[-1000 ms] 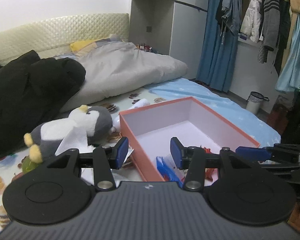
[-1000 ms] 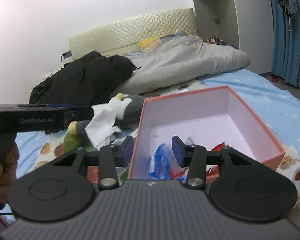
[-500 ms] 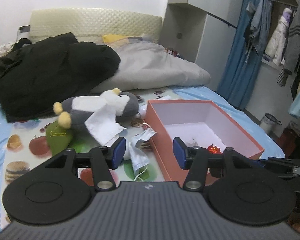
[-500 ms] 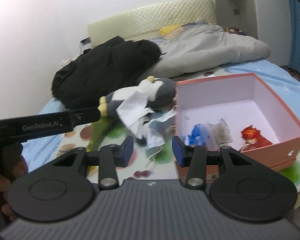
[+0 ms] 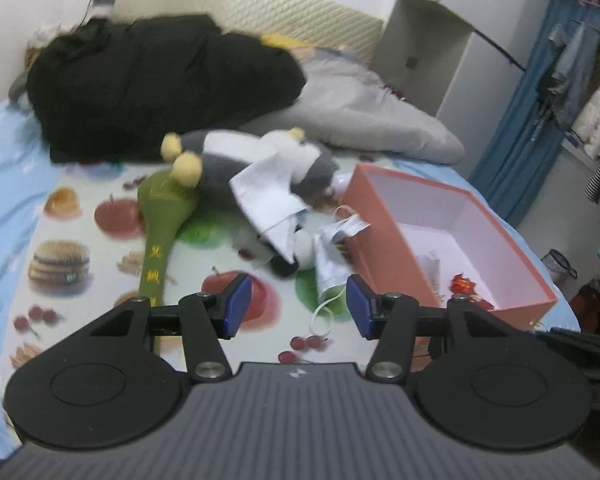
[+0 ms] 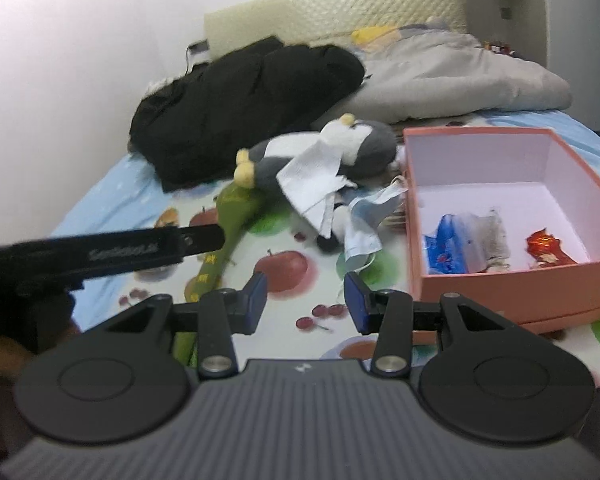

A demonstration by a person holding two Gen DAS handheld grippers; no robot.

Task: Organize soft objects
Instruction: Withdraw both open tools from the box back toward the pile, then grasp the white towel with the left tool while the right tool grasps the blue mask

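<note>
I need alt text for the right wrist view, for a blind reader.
The open right gripper hovers empty over a fruit-print bed sheet. Ahead lie a grey plush penguin and crumpled blue face mask, beside an open orange cardboard box.

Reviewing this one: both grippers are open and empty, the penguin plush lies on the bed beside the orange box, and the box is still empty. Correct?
Not quite. The orange box is not empty: the right wrist view shows a blue packet, a grey cloth and a red wrapper inside. The rest holds: left gripper and right gripper open and empty, penguin plush beside the box.

light: even, indoor | wall: glare at left | blur: slight motion | edges: fisheye-bent
</note>
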